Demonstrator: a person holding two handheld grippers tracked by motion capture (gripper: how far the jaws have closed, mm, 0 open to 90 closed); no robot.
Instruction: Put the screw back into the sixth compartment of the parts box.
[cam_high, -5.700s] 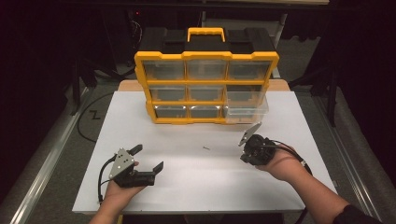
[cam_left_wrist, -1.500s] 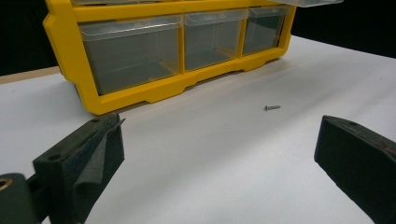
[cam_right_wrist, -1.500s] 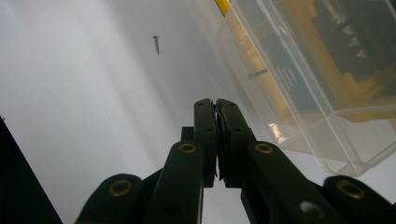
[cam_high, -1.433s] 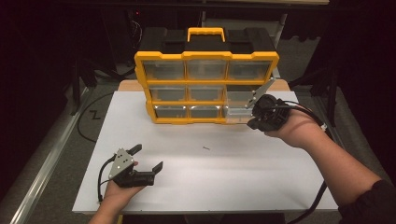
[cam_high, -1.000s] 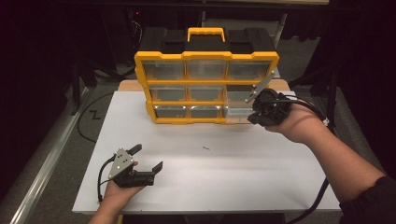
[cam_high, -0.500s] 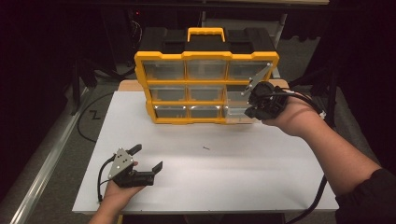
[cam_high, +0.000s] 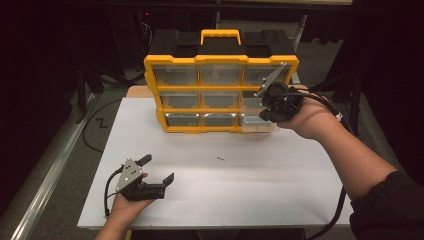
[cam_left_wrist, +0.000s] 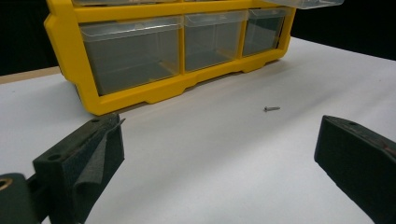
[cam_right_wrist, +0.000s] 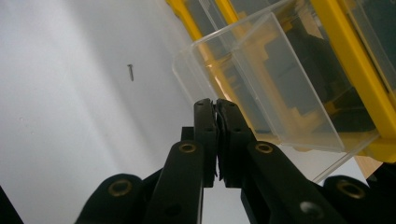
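A yellow drawer organizer (cam_high: 220, 65) with clear drawers stands at the back of the white table (cam_high: 280, 190). Its bottom-right drawer (cam_high: 257, 124) is pulled out. My right gripper (cam_high: 270, 112) hovers just over that drawer (cam_right_wrist: 271, 93), jaws pressed shut (cam_right_wrist: 215, 103), and I see nothing between them. A small screw (cam_high: 220, 159) lies on the table in front of the organizer. My left gripper (cam_high: 157, 168) rests at the front left, open wide (cam_left_wrist: 219, 154), facing the organizer (cam_left_wrist: 140, 93) and the screw (cam_left_wrist: 271, 108).
A black lid with a yellow handle (cam_high: 220, 36) tops the organizer. The table's left edge borders a grey floor with a cable (cam_high: 95, 130). Darkness surrounds the table.
My right gripper has travelled from the front right of the table up to the organizer's right column and crept slightly higher and left. The left gripper has stayed put.
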